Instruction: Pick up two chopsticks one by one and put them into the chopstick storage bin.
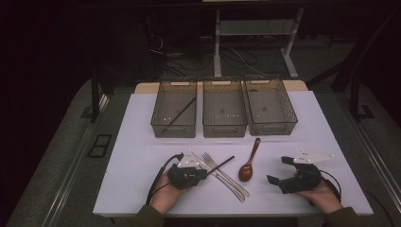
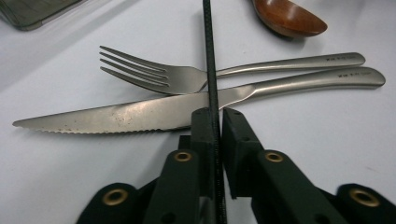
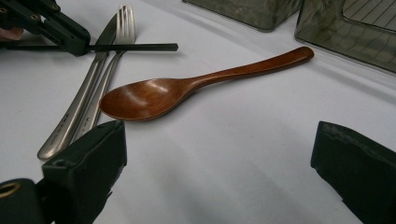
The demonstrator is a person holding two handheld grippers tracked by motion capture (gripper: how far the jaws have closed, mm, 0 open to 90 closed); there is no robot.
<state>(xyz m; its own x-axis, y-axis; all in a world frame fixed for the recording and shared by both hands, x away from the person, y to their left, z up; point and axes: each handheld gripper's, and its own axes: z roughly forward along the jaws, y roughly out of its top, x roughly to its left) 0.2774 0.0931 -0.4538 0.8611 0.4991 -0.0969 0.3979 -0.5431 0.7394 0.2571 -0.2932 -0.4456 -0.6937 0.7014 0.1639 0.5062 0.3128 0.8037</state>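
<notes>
From the high view, the left gripper (image 1: 201, 173) has its jaws clamped on a black chopstick (image 1: 221, 164), which sticks out past the jaws over the knife (image 1: 222, 177) and fork (image 1: 218, 172). A like stick (image 1: 179, 111) already lies in the left bin (image 1: 173, 109), so that bin looks the likely goal. The right gripper (image 1: 280, 171) rests to the right of the spoon (image 1: 248, 163), jaws wide apart and holding nothing.

In the left gripper view, the chopstick (image 2: 211, 74) runs straight up between the two pads, gripped near one end, crossing above the knife (image 2: 140, 114) and fork (image 2: 187, 77) just beyond the tips. With so much stick beyond the jaws it may swing; I would lift straight up before turning, so the far end does not drag the cutlery.

In the right gripper view, the spoon (image 3: 187, 88) lies ahead of the open jaws, bowl nearest the left one, handle pointing toward the bins (image 3: 336, 28). The left gripper (image 3: 70, 39) and chopstick (image 3: 140, 47) show at top left. Keep the right hand still until the left has gone clear.
</notes>
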